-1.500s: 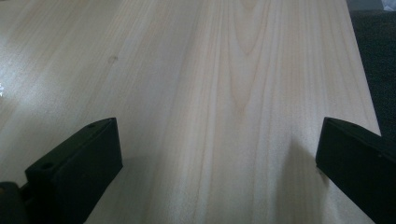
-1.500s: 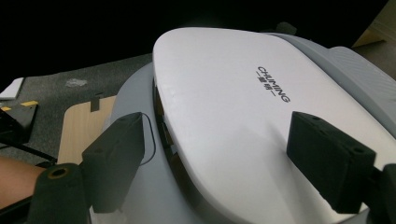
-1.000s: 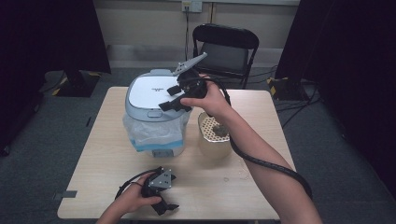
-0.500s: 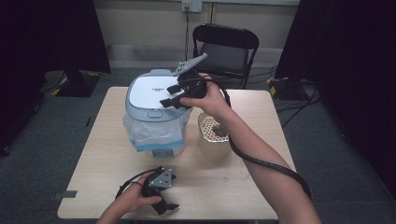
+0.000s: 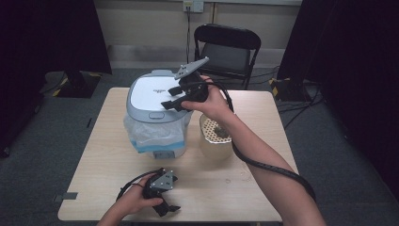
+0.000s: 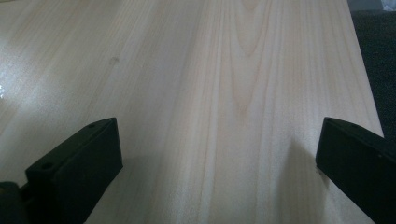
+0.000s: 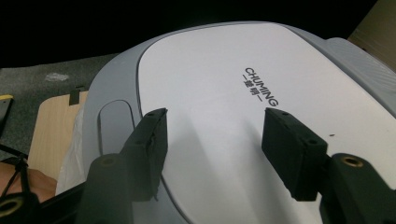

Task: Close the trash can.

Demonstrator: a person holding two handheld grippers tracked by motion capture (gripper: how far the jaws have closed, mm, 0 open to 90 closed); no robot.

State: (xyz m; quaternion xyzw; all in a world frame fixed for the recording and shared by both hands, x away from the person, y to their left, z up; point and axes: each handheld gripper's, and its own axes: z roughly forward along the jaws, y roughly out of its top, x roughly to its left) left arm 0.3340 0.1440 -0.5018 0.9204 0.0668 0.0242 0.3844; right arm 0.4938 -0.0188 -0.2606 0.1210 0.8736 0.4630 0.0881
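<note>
A grey appliance with a white lid (image 5: 148, 96) marked CHUMING (image 7: 261, 86) stands at the back middle of the wooden table (image 5: 94, 155). Clear plastic wrap (image 5: 155, 134) hangs round its body. My right gripper (image 5: 168, 97) hovers over the lid's right half. Its jaws point across the lid (image 7: 205, 70) and stand partly apart, with nothing between them (image 7: 212, 126). My left gripper (image 5: 167, 205) rests in a hand near the table's front edge. It is open wide over bare wood (image 6: 219, 140).
A cream perforated cup (image 5: 216, 136) stands right of the appliance, under my right forearm. A black folding chair (image 5: 226, 47) is behind the table. A release button (image 7: 112, 121) sits on the lid's edge. The right gripper's cable (image 5: 273, 167) trails along the arm.
The right gripper's jaws look a little closer together than a second ago. Both hands have stayed where they were.
</note>
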